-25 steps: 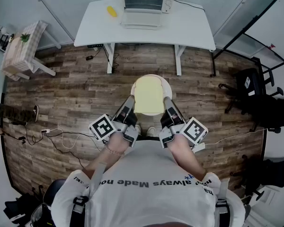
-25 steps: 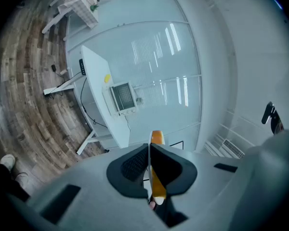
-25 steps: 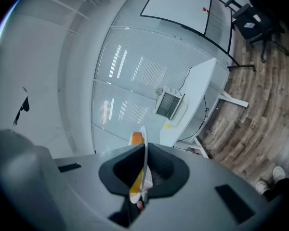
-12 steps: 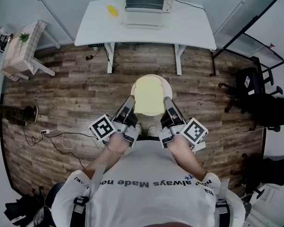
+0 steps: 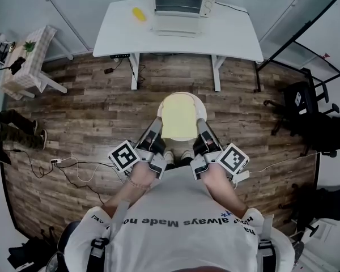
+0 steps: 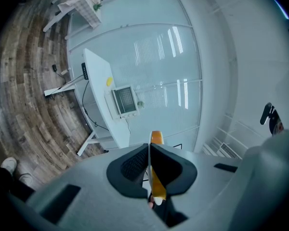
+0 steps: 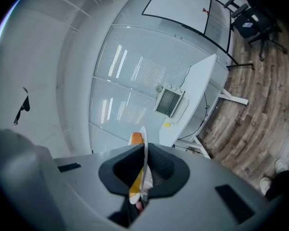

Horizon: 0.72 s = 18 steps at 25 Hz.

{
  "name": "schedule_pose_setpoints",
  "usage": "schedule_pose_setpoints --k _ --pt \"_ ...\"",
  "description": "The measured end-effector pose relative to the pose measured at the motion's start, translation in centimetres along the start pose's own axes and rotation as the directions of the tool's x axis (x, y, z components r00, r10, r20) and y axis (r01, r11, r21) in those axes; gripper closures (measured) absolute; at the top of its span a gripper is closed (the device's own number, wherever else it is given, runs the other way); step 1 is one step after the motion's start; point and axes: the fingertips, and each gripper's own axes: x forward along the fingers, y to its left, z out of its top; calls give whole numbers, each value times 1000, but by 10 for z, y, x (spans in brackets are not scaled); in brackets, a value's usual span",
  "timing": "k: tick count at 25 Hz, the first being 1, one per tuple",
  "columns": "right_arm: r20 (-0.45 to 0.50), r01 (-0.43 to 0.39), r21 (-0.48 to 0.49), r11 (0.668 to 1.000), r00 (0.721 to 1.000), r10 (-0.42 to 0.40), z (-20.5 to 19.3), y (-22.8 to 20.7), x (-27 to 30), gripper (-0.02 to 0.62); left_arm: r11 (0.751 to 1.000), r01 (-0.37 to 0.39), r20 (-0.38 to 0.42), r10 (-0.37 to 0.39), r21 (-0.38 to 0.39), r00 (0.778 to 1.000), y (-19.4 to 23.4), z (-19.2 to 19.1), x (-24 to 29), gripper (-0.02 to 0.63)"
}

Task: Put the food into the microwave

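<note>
A white plate [image 5: 181,97] with a pale yellow square of food [image 5: 179,118] is carried level over the wooden floor, in front of the person's body. My left gripper [image 5: 158,127] is shut on the plate's left rim [image 6: 155,143]. My right gripper [image 5: 200,128] is shut on its right rim [image 7: 142,141]. In both gripper views the plate shows edge-on between the black pads. The microwave [image 5: 183,1] stands at the back of the white table [image 5: 232,35] ahead, its front towards me. It also shows in the left gripper view [image 6: 124,100] and the right gripper view [image 7: 169,101].
A small yellow object [image 5: 139,14] lies on the table left of the microwave. A small checkered side table [image 5: 25,61] stands at the left, office chairs [image 5: 303,103] at the right. Cables [image 5: 79,166] run over the floor at the left, near another person's legs [image 5: 11,126].
The person has stepped a little towards the table, carrying the plate along in both grippers. Both grips are unchanged. The legs at the left edge have shifted.
</note>
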Motion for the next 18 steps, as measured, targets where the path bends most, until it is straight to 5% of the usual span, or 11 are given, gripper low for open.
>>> schedule_pose_setpoints --k 11,18 --pt "11 -12 -8 1000 1000 12 16 -4 31 571 1000 -1 2 1 4 1000 7 20 28 589" --pt "22 -10 6 1000 1000 10 62 -22 69 569 999 -28 -6 29 36 1000 19 35 87 589"
